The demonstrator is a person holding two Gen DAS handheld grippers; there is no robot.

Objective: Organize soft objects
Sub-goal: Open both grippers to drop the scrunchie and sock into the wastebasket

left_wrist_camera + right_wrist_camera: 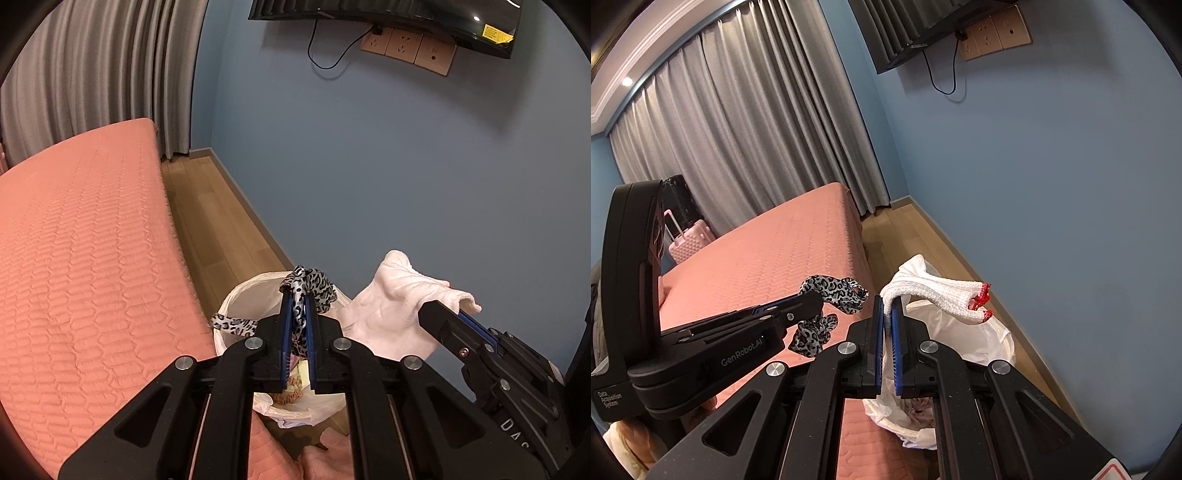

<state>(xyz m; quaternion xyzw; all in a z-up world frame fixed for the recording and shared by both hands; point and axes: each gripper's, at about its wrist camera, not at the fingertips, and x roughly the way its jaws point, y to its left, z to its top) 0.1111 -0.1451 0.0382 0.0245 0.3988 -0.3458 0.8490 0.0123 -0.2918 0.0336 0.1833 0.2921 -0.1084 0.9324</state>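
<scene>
My left gripper [298, 295] is shut on a leopard-print cloth [314, 282], which bunches over its blue fingertips and trails a strip to the left. It hangs above a round bin lined with a white bag [236, 295]. In the right wrist view the same cloth [833, 290] dangles from the left gripper [812, 297] over the bed. My right gripper [887, 301] is shut on white knitted gloves with red cuffs [942, 293], which droop to the right above the bin's white liner [979, 332]. The left wrist view shows the white gloves [391, 295] in the right gripper [448, 310].
A bed with a salmon quilted cover [81, 236] fills the left. A strip of wooden floor [218, 221] runs between bed and blue wall [388, 166]. Soft items lie inside the bin [291, 391]. A pink suitcase [687, 236] stands by grey curtains [738, 122]. A screen [388, 14] hangs on the wall.
</scene>
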